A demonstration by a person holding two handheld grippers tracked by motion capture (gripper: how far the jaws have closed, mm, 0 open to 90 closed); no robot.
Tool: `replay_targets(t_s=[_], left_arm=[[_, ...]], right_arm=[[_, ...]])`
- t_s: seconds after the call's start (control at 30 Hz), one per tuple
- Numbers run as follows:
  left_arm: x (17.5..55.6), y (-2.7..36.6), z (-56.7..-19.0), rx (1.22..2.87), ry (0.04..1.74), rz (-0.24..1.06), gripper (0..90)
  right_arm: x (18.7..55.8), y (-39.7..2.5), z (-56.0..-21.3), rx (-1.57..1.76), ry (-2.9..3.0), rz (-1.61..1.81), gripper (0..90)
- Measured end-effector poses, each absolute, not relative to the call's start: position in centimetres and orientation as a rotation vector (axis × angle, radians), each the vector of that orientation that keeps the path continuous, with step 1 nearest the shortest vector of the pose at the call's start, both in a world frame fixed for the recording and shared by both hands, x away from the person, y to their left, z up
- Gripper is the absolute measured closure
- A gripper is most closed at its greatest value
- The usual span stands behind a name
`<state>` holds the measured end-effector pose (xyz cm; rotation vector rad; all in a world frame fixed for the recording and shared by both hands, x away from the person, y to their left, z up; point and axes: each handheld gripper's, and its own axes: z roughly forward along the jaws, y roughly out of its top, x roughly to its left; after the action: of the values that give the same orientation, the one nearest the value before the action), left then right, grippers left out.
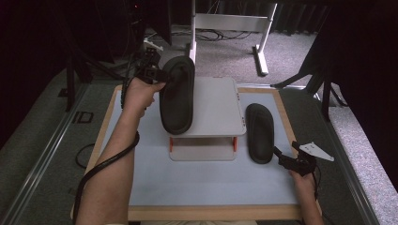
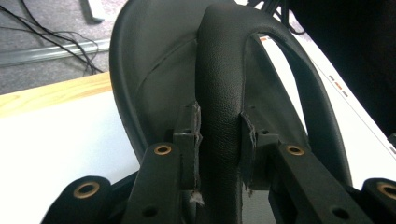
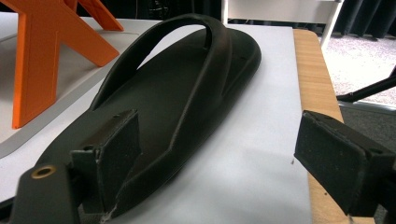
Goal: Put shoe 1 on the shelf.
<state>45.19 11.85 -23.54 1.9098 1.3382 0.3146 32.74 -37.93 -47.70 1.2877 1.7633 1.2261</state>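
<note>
Two black flip-flops are in play. My left gripper (image 1: pixel 157 75) is shut on the strap (image 2: pixel 219 116) of one flip-flop (image 1: pixel 177 93), which hangs tilted over the left part of the white stand's top (image 1: pixel 218 108). The pads (image 2: pixel 190 135) press the strap from both sides. The second flip-flop (image 1: pixel 260 132) lies flat on the light mat (image 1: pixel 197 178), to the right of the stand. My right gripper (image 1: pixel 287 154) is open at that flip-flop's (image 3: pixel 177 93) heel end, its left pad (image 3: pixel 116 149) over the heel and its right pad (image 3: pixel 336 154) off to the side.
The white stand has orange legs (image 3: pixel 42 51) and a lower shelf (image 1: pixel 202 152). A wooden frame (image 1: pixel 211 213) borders the mat. Beyond the table are a white desk frame (image 1: pixel 234 23), cables on carpet and dark curtains.
</note>
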Motion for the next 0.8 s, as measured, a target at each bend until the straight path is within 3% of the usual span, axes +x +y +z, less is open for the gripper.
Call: replay_targets(t_s=[0.4, 0.57, 0.8], left_arm=[[46.4, 8.4, -25.4, 1.906, 1.397, 0.284, 71.3], [46.7, 7.2, -26.1, 2.000, 1.396, 0.337, 71.1], [46.8, 6.6, -26.8, 1.995, 1.388, 0.345, 70.2]], right_arm=[[32.8, -37.9, -47.7, 1.285, 1.770, 1.220, 13.6], [32.8, -37.9, -47.7, 1.283, 1.771, 1.225, 13.6], [32.8, -37.9, -47.7, 1.281, 1.774, 1.230, 13.7]])
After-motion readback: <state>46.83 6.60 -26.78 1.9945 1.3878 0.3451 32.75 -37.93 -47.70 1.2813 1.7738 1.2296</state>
